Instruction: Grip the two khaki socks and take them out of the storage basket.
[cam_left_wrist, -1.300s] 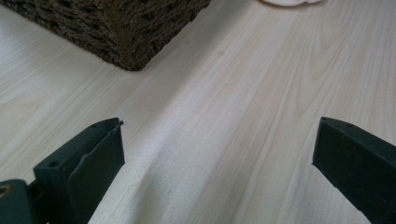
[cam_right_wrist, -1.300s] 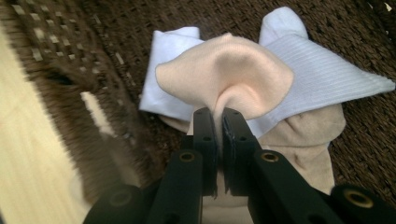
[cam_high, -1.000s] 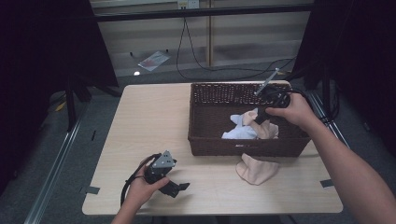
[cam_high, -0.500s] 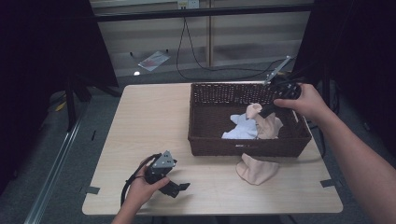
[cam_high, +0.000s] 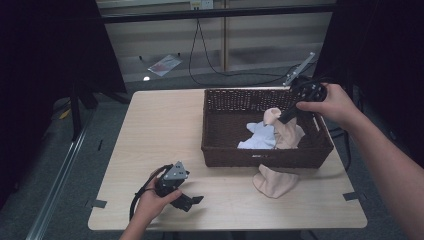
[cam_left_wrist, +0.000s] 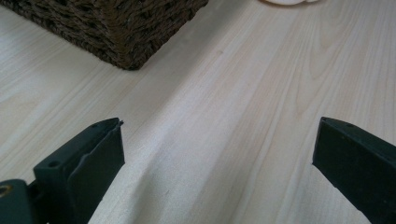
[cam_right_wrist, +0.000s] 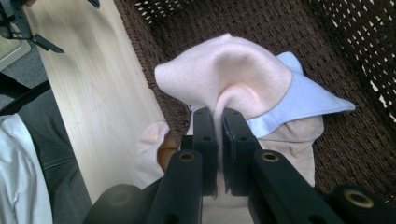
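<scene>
The worktop (cam_high: 165, 135) is pale wood with a fine straight grain, smooth and matt with a faint sheen. The basket (cam_high: 265, 152) is dark brown woven wicker, rough and open-meshed along its walls. A peach cloth (cam_right_wrist: 224, 74) pinched in the right gripper (cam_right_wrist: 218, 140) looks soft, knitted and matt; a second piece of it (cam_high: 274, 181) hangs over the basket's near wall onto the worktop. The light blue cloth (cam_right_wrist: 308, 100) beside it shows a fine ribbed weave. The jaws of both grippers are matt black plastic, those of the left gripper (cam_left_wrist: 219, 158) slightly rough-edged. A grey plate (cam_high: 176, 172) on the left gripper looks like dull metal.
</scene>
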